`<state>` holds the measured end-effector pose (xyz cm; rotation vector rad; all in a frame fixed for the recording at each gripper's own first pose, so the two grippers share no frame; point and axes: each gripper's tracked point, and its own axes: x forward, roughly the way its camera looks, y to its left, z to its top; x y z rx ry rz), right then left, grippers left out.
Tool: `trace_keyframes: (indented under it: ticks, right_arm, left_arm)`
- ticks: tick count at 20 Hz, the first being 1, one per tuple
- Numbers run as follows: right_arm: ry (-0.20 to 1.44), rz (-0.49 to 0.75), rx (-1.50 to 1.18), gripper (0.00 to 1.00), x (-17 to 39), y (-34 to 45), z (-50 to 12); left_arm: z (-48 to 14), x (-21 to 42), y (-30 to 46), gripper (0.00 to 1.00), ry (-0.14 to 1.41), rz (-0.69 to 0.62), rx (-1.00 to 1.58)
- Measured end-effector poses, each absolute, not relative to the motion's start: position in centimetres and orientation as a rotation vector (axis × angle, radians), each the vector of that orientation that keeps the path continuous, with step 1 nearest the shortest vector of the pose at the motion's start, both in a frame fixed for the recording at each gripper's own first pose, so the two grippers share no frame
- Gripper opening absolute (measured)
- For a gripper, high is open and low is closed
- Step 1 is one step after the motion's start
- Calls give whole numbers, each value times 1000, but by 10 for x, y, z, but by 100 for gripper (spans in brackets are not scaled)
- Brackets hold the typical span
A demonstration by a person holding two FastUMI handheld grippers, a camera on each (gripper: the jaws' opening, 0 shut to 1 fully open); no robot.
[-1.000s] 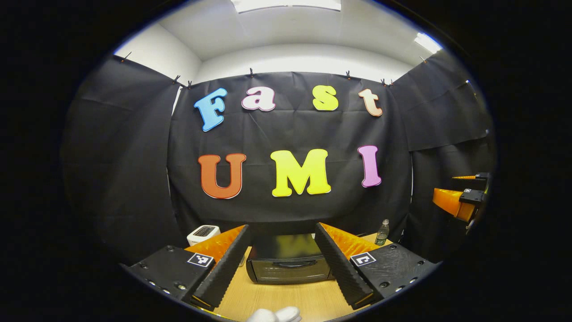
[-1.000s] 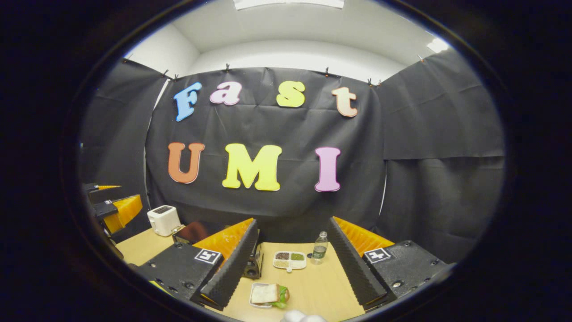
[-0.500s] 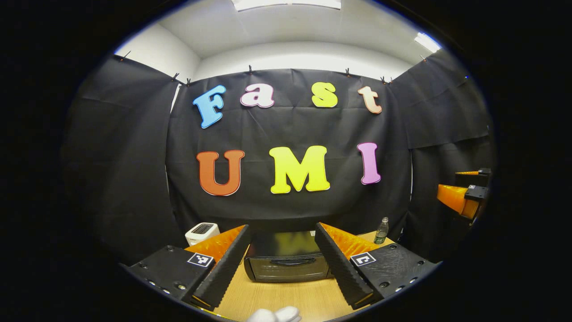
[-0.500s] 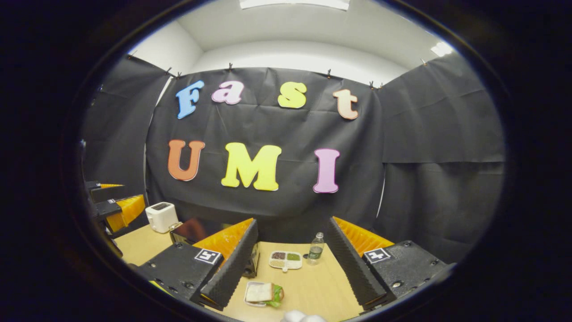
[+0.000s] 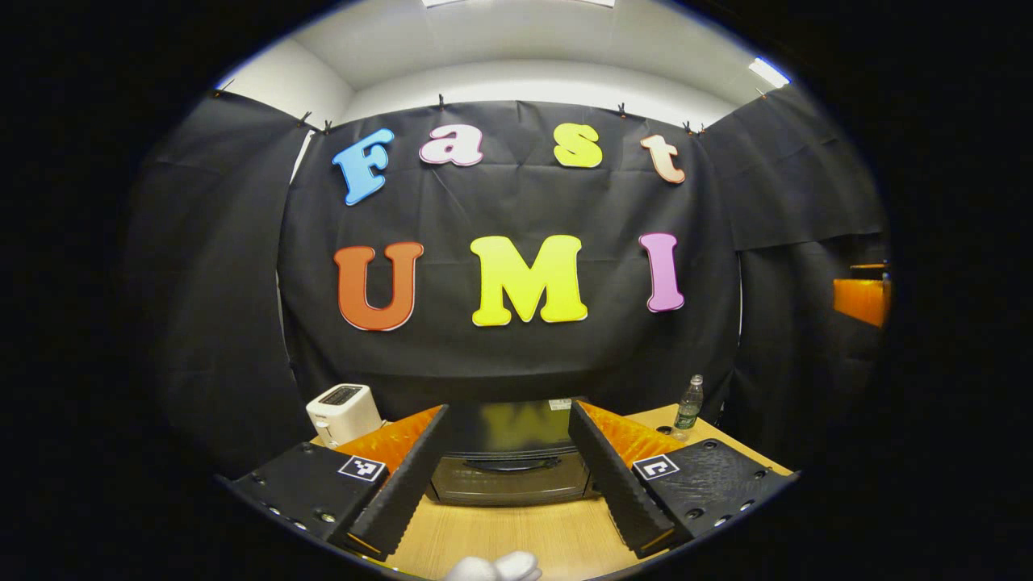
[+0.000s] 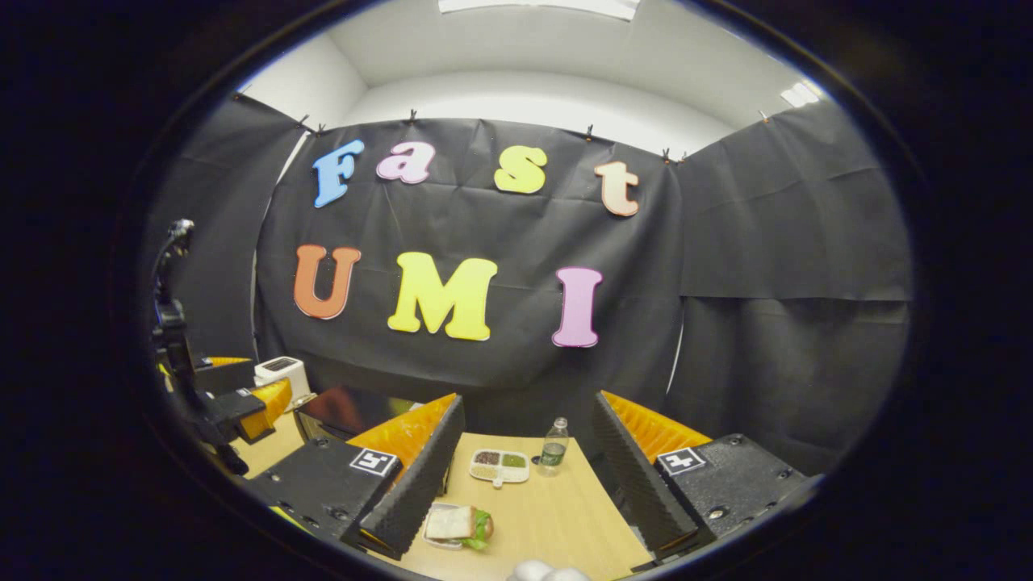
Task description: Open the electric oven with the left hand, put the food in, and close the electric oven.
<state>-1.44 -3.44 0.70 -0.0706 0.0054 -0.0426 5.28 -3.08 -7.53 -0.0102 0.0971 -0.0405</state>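
We see the electric oven [image 5: 512,464] shut on the far side of the table [image 5: 516,537], framed between the spread fingers of our left gripper [image 5: 508,460], which touches nothing. Our right gripper [image 6: 524,464] also stands apart and empty, with the sandwich [image 6: 458,524] near on its tray. If we approach too high, we may miss the door handle [image 5: 513,463] and shove the oven back.

No readable text; bottle [image 6: 554,446] label too small to read.

Left tongs [image 5: 508,476] and right tongs [image 6: 524,484], jaws wide apart, empty.
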Motion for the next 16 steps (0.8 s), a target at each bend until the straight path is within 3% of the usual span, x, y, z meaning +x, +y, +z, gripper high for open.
trace_keyframes:
  ticks: [16]
  right_arm:
    - [113, -169, -115, 93, -13, -78, -19]
  left_arm:
    - [-221, 165, -41, 96, 328, -22, 7]
